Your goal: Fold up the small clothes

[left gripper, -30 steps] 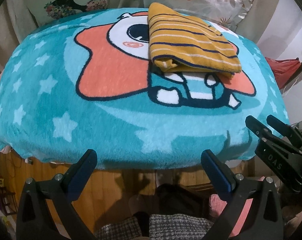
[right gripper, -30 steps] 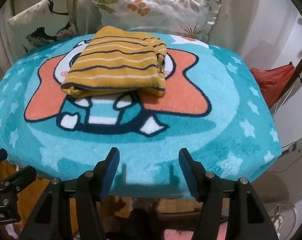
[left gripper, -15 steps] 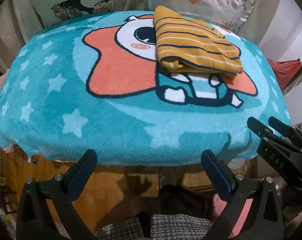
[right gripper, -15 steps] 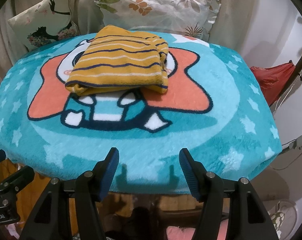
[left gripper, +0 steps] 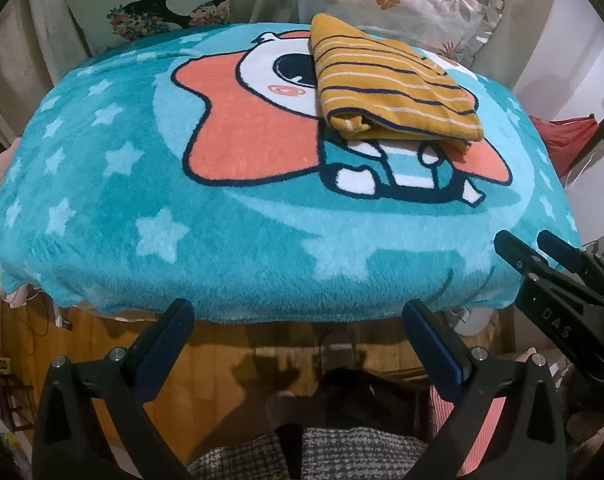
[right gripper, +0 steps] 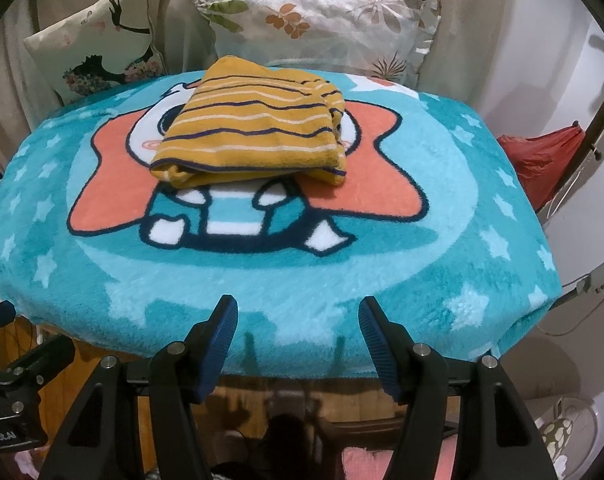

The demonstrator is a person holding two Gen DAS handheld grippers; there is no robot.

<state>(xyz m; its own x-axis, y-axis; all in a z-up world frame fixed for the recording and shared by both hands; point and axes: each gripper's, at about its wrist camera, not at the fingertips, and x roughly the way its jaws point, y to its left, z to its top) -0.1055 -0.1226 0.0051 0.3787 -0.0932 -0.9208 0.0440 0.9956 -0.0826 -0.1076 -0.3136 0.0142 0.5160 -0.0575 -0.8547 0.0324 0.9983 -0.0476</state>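
Garment: the folded striped yellow garment (left gripper: 394,92) lies on the turquoise cartoon blanket (left gripper: 149,208), toward its far side, in front of the floral pillow (right gripper: 322,28).
Left tongs (left gripper: 297,332): apart, holding nothing, at the near blanket edge.
Right tongs (right gripper: 297,328): apart, holding nothing, well apart from the garment.

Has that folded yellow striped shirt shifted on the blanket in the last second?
No. The striped shirt covers the same part of the blanket's cartoon face as before; only the cameras moved.
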